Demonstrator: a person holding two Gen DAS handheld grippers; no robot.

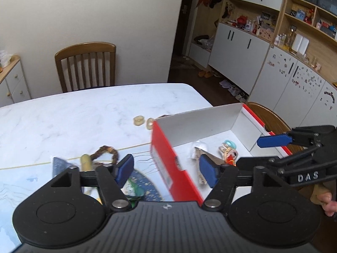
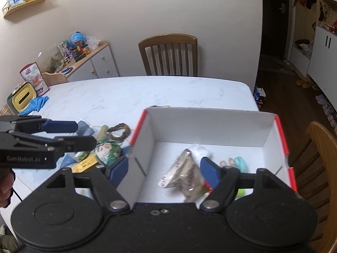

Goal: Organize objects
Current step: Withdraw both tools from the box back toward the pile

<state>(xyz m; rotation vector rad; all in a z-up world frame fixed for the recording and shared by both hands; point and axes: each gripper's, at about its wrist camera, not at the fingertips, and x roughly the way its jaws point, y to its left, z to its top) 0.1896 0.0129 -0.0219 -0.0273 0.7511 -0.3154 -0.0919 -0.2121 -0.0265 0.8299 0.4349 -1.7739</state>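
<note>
A: Left wrist view: the left tongs point(image 1: 166, 169) stand apart with nothing between them, straddling the red wall of the box point(image 1: 168, 164). The right tongs point(image 1: 273, 140) reach in from the side over the box, also apart and empty.

B: The right wrist view says the same. Right tongs point(image 2: 164, 169) are spread over the box point(image 2: 210, 124); a clear packet point(image 2: 181, 168) and a small toy figure point(image 2: 229, 162) already lie inside.

A: So what's left sits outside, on the desk point(image 1: 84, 113): the bead bracelet point(image 1: 105, 154), the cork-coloured stick point(image 1: 86, 162), two pale rings point(image 1: 143, 122) near the box's far corner.

B: I'd go for the bracelet with the left tongs, I reckon. Come down over one side of the loop, pinch the beads squarely, lift clear of the wall before crossing.

A: And keep the right tongs out of its path.
</note>
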